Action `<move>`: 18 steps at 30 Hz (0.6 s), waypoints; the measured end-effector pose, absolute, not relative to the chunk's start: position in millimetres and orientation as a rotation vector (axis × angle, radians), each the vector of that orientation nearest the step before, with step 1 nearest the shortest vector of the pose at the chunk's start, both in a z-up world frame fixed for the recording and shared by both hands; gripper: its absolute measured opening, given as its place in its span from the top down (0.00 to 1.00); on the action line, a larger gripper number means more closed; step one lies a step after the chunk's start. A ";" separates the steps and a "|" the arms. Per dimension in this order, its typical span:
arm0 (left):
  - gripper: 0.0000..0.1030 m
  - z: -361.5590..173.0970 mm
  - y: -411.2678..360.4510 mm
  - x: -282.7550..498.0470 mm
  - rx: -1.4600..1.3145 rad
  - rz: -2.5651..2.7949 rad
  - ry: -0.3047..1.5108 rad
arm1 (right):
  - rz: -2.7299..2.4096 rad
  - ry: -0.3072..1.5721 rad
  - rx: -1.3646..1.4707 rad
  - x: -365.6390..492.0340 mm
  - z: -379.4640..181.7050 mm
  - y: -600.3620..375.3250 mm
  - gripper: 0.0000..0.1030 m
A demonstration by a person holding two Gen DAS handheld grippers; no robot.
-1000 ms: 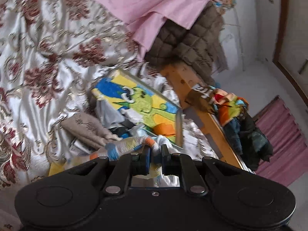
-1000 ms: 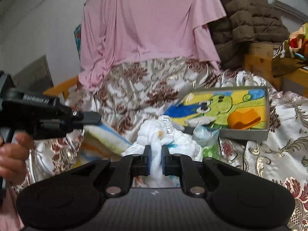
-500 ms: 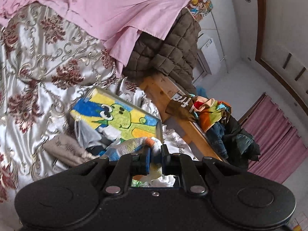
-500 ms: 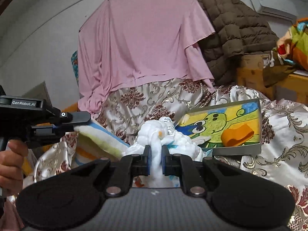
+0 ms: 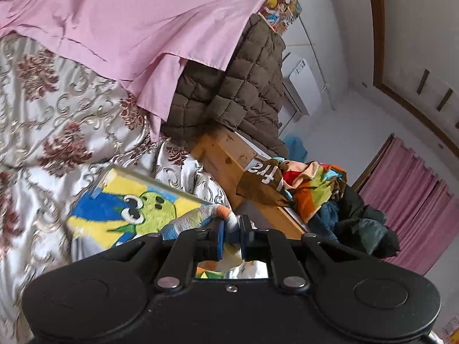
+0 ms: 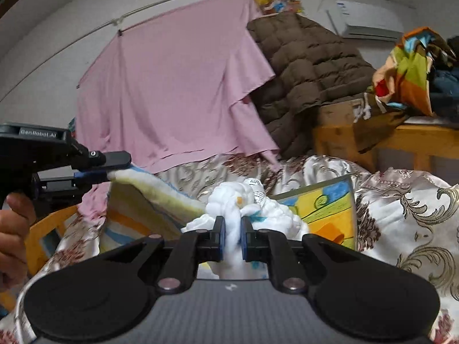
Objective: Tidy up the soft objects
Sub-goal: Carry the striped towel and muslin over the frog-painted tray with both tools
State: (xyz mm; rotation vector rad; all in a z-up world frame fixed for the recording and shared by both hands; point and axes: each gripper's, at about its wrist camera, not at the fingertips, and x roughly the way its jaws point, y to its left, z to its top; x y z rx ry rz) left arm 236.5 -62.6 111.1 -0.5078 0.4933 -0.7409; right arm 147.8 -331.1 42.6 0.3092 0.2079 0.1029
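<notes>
The right tongs [image 6: 231, 236] are clamped on a bunched fold of a fluffy blanket [image 6: 238, 212], white on this side, with a small label showing near the top of the bunch. The left tongs [image 5: 231, 236] are clamped on another edge of the same blanket, where its striped side of blue, orange and cream shows; from the right wrist view those left tongs [image 6: 110, 169] appear at the left with a hand [image 6: 13, 238] on the handle, pinching the blanket's cream edge so that the cloth hangs between the two grips above the bed [image 6: 416, 200].

The blanket looks light, thick and very soft. It will sag and fold wherever it is not held, and the plush pile seems to compress a good deal, so a pinch on a single thin layer could slip out. My judgement is that the best hold is at the hem or corners, with a doubled fold between the pads, as the right tongs have it now. Nothing about it appears fragile, but drooping parts could drag across what lies underneath.

Just beyond the hanging cloth, a flat box [image 5: 120, 203] with a green cartoon figure lies on the bed's shiny flowered cover, toward the edge next to a wooden frame [image 5: 226, 160]. Draped over that frame are a brown quilted jacket [image 5: 229, 91] and a heap of coloured clothes [image 5: 312, 189]. A pink sheet [image 6: 178, 91] hangs behind the bed.
</notes>
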 end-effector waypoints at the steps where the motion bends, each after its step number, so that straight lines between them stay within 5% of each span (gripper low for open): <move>1: 0.89 112.3 -70.4 245.0 -0.500 -0.743 0.494 | 0.092 0.206 0.322 156.0 40.4 -335.5 0.88; 18: 0.89 68.9 -180.3 371.1 -0.487 -0.748 0.572 | -0.074 0.228 0.461 247.3 3.4 -399.1 0.88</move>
